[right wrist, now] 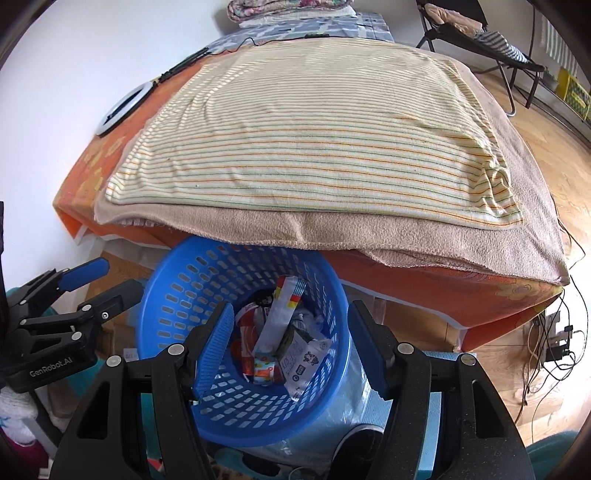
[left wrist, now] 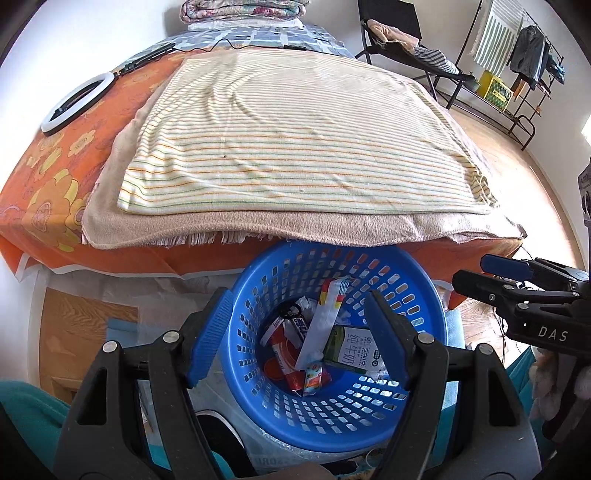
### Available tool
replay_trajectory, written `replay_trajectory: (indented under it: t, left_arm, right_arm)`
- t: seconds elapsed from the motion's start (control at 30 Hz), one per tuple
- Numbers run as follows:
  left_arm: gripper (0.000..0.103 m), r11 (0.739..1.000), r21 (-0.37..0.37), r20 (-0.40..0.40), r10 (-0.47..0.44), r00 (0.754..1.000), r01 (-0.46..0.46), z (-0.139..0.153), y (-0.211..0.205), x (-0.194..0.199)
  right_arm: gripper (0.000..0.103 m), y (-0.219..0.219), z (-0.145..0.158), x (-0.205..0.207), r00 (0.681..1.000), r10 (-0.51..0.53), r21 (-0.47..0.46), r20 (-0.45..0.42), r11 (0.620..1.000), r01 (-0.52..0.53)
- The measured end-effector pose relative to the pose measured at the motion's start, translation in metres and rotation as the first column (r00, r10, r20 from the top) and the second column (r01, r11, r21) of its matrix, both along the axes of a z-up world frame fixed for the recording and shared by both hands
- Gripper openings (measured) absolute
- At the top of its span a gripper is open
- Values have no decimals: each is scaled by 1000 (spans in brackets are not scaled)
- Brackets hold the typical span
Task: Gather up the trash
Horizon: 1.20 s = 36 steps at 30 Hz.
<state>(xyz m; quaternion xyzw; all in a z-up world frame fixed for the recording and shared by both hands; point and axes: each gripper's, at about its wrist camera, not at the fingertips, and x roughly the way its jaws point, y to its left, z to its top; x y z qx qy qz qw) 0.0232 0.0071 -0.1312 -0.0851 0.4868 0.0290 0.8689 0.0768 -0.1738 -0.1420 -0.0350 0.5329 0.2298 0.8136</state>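
A blue perforated basket (left wrist: pixel 258 280) (right wrist: pixel 192 280) stands on the floor against the foot of the bed. It holds several pieces of trash: a green-and-white milk carton (left wrist: pixel 354 350) (right wrist: pixel 299 354), a long white wrapper (left wrist: pixel 325 314) (right wrist: pixel 280 310) with red and yellow marks, and a red packet (left wrist: pixel 284 350). My left gripper (left wrist: pixel 297 295) (right wrist: pixel 122 275) hovers above the basket, open, with nothing between its blue pads. My right gripper (right wrist: pixel 291 306) (left wrist: pixel 471 269) hangs over the basket beside it, open as well and holding nothing.
The bed carries a striped cream cloth (left wrist: pixel 295 129) over a beige blanket on an orange flowered sheet. A ring light (left wrist: pixel 74 99) lies at the bed's left edge. A folding chair (left wrist: pixel 399 33) and a clothes rack (left wrist: pixel 524 55) stand at the back right. Cables (right wrist: pixel 554 339) lie on the wooden floor.
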Motion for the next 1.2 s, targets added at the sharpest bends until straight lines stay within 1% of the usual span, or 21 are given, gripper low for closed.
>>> replay_trajectory:
  t: [0.13, 0.33, 0.57, 0.63, 0.73, 0.8, 0.87, 0.93, 0.97, 1.0, 1.2]
  left_arm:
    - [76, 1000, -1, 31, 1, 1000, -1, 16, 0, 0]
    - [76, 1000, -20, 89, 5, 996, -3, 45, 0, -1]
    - [77, 1000, -7, 153, -5, 988, 6, 78, -4, -2]
    - [86, 1000, -5, 169, -5, 986, 5, 86, -5, -2]
    - [89, 1000, -10, 194, -7, 981, 9, 98, -6, -2]
    - [90, 1000, 2, 202, -9, 979, 9, 105, -9, -2]
    - [94, 1000, 4, 213, -12, 977, 12, 111, -10, -2]
    - [98, 1000, -7, 226, -10, 974, 12, 116, -10, -2]
    - [98, 1000, -11, 232, -8, 973, 11, 119, -10, -3]
    - [98, 1000, -12, 238, -6, 971, 9, 121, -9, -3]
    - [100, 1000, -16, 253, 8, 967, -4, 132, -8, -4]
  right_arm:
    - [63, -5, 10, 3, 1000, -15, 26, 8, 1000, 15]
    - [63, -10, 32, 3, 998, -29, 68, 48, 997, 25]
    - [63, -15, 63, 2, 993, -43, 129, 109, 991, 29]
    - [63, -15, 71, 3, 991, -44, 138, 129, 990, 26]
    - [63, -14, 81, 3, 987, -42, 153, 156, 988, 18]
    - [64, -13, 87, 3, 985, -40, 161, 170, 987, 12]
    - [64, -13, 91, 3, 982, -37, 167, 183, 986, 6]
    - [67, -12, 94, 3, 981, -33, 170, 190, 986, 1]
    - [74, -11, 95, 2, 980, -32, 173, 195, 985, -2]
    - [79, -13, 96, 2, 979, -33, 176, 201, 984, -3]
    - [79, -16, 103, 2, 975, -46, 188, 219, 982, 4]
